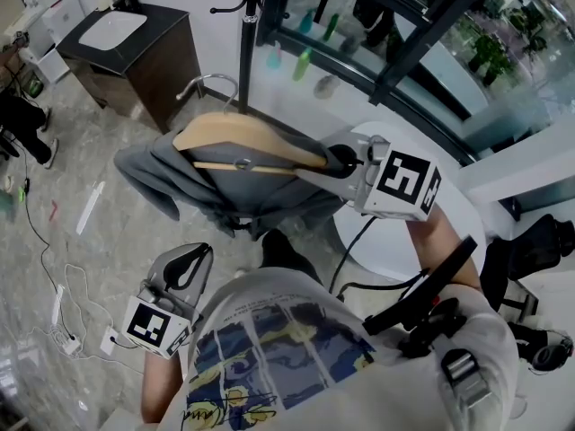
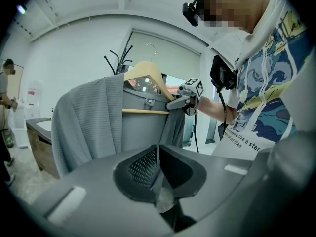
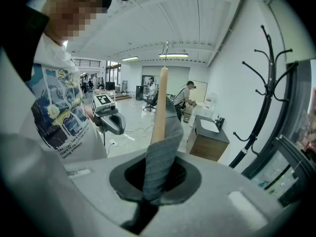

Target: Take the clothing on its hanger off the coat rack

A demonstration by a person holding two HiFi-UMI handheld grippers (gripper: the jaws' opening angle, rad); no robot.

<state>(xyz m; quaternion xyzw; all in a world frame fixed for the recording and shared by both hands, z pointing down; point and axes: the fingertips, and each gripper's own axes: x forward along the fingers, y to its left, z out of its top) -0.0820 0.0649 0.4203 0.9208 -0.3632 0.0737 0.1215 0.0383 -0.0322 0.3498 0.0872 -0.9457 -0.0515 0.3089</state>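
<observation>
A grey garment (image 1: pixel 171 182) hangs on a wooden hanger (image 1: pixel 238 137) that is held level in the air. Its metal hook (image 1: pixel 211 83) sits left of the black coat rack (image 1: pixel 252 25) and touches none of the pegs. My right gripper (image 1: pixel 325 162) is shut on the hanger's right end, with grey cloth (image 3: pixel 160 162) pinched between the pads over the wood (image 3: pixel 159 107). My left gripper (image 1: pixel 190 263) hangs low at the left, shut and empty, apart from the garment (image 2: pixel 84 127). The rack (image 3: pixel 266 93) stands well to the right in the right gripper view.
A dark cabinet with a white sink (image 1: pixel 135 48) stands behind the garment at the left. A glass wall with bottles (image 1: pixel 305 61) runs along the back right. A white round table (image 1: pixel 467 232) is at the right. Cables (image 1: pixel 54 303) lie on the floor, and people (image 3: pixel 185 100) stand far off.
</observation>
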